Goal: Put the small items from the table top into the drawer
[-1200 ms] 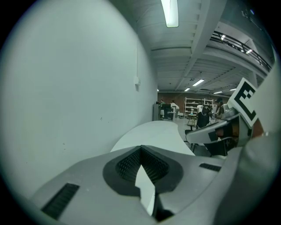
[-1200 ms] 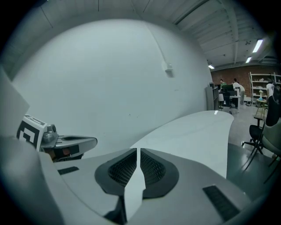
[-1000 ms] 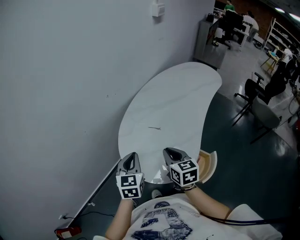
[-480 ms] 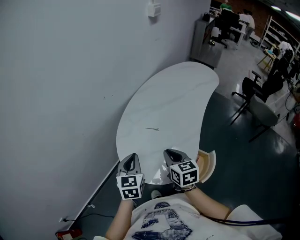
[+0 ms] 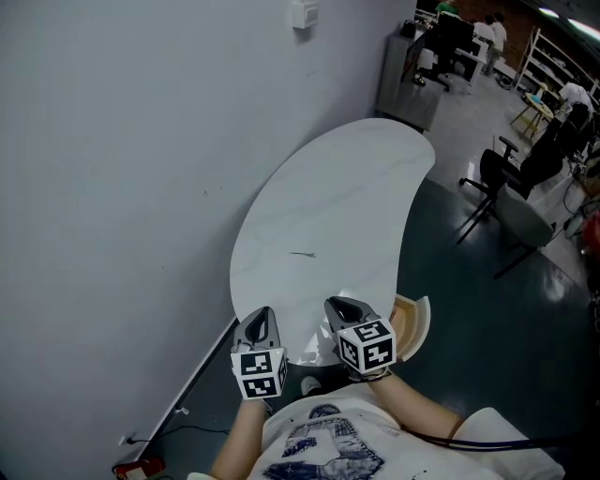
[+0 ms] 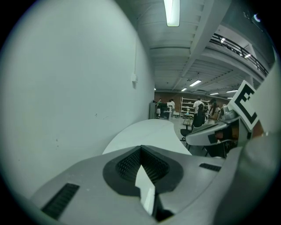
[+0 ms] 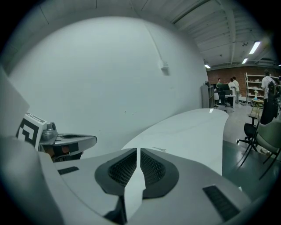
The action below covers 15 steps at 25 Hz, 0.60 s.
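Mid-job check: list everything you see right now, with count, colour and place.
curved white table top: one, white, along the grey wall
thin dark small item: one, dark, mid-table; too small to identify
open drawer: one, tan inside, under the table's near right edge
wall box: one, white, high on the wall
office chairs: two, black and grey, floor right of the table
grey cabinet: one, grey, beyond the table's far end
left gripper: one, grey, near table edge, jaws together, empty
right gripper: one, grey, beside the drawer, jaws a slit apart, empty
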### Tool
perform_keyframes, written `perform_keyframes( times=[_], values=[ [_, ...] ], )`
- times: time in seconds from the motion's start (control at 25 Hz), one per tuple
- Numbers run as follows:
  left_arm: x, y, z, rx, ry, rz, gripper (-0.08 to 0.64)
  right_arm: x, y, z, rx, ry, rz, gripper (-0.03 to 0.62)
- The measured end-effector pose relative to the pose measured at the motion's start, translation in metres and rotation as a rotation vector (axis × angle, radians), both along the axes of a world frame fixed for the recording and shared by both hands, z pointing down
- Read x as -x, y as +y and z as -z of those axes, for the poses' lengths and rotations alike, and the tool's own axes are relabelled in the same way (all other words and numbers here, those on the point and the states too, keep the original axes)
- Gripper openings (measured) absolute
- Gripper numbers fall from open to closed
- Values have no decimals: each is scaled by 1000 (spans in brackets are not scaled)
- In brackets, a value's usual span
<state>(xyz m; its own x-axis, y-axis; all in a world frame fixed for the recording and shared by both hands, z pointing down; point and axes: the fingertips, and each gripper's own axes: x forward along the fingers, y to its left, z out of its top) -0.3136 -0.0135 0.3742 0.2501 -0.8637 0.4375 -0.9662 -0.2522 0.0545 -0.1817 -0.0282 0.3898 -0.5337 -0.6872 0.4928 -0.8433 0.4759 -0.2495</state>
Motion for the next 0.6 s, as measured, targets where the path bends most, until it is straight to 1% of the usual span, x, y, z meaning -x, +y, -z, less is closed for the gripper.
perform_keyframes(
  times=[0.28,0.6],
  values=[
    [-7,-7,-13,44,17,7,35,-7,-8,-6,15,30,24,41],
    [-7,-40,-32,87,5,57,35,-8,-48,-27,51,54,92,41]
  ],
)
